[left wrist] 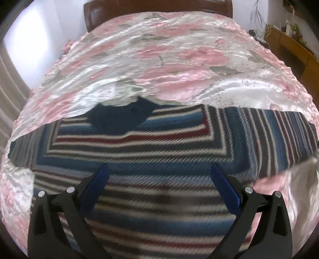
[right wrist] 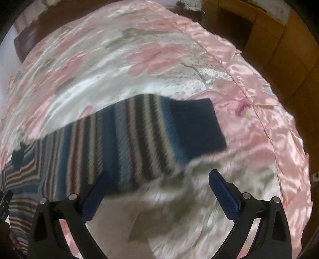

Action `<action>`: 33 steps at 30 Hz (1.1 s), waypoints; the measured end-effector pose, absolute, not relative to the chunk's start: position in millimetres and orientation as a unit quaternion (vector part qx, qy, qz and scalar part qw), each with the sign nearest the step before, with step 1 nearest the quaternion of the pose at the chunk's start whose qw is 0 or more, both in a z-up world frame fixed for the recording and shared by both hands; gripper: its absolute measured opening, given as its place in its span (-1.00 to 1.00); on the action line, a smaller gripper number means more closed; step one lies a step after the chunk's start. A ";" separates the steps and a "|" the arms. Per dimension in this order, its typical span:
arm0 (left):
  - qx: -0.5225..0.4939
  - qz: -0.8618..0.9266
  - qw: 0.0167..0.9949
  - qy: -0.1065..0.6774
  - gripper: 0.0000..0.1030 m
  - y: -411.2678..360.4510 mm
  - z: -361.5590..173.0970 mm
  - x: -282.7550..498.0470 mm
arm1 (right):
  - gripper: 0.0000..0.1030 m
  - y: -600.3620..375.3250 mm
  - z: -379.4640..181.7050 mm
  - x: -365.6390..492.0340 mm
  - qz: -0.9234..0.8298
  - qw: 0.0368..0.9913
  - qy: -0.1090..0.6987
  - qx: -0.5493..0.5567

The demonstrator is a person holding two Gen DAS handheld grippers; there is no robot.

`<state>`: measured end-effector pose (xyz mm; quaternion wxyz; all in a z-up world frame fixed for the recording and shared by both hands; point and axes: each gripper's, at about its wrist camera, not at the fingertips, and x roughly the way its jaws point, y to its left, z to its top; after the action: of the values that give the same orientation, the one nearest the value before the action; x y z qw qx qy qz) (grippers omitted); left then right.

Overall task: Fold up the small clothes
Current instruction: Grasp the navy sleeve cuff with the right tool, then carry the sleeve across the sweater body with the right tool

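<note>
Striped sweater (left wrist: 151,151) flat on pink floral satin bedspread (left wrist: 179,59), wooden headboard (left wrist: 159,12)

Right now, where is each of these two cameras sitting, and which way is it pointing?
Left wrist: on the left hand-held gripper, looking down over the striped sweater's body toward the headboard; its open blue fingers show.
Right wrist: on the right hand-held gripper, facing the sweater's sleeve and its navy cuff; open fingers show.
Shared: the sweater and the pink floral bedspread.
</note>
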<state>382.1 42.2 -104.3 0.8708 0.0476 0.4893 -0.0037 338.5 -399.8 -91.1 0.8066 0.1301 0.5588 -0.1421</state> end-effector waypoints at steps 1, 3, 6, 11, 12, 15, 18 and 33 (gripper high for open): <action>0.044 -0.007 0.871 0.489 0.95 34.3 -108.9 390.7 | 0.93 -409.3 -96.5 344.7 -0.142 0.803 0.564 0.131; 0.042 -0.005 0.872 0.487 0.95 23.9 -115.9 402.4 | 0.93 -428.5 -106.9 354.3 -0.160 0.800 0.564 0.126; 0.041 -0.007 0.873 0.487 0.95 16.0 -124.3 411.8 | 0.93 -453.0 -121.6 360.4 -0.149 0.794 0.570 0.152; 0.051 -0.001 0.871 0.488 0.95 9.9 -137.9 422.2 | 0.84 -482.4 -137.3 358.4 -0.130 0.786 0.567 0.209; 0.052 0.000 0.871 0.489 0.95 10.8 -139.2 423.6 | 0.68 -487.3 -139.1 357.1 -0.130 0.786 0.563 0.222; 0.052 0.004 0.868 0.494 0.95 15.1 -143.6 423.8 | 0.02 -489.3 -137.3 352.6 -0.135 0.792 0.550 0.229; 0.054 0.008 0.868 0.494 0.95 21.6 -143.5 421.3 | -0.68 -484.6 -130.7 350.1 -0.121 0.800 0.540 0.232; 0.047 0.055 0.861 0.504 0.95 107.3 -128.8 413.1 | -0.76 -356.5 -47.3 375.8 -0.062 0.867 0.484 0.098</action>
<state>413.1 107.3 -128.8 0.8607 0.0471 0.5039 0.0554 375.8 -356.5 -47.3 0.8675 0.0979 0.4837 -0.0623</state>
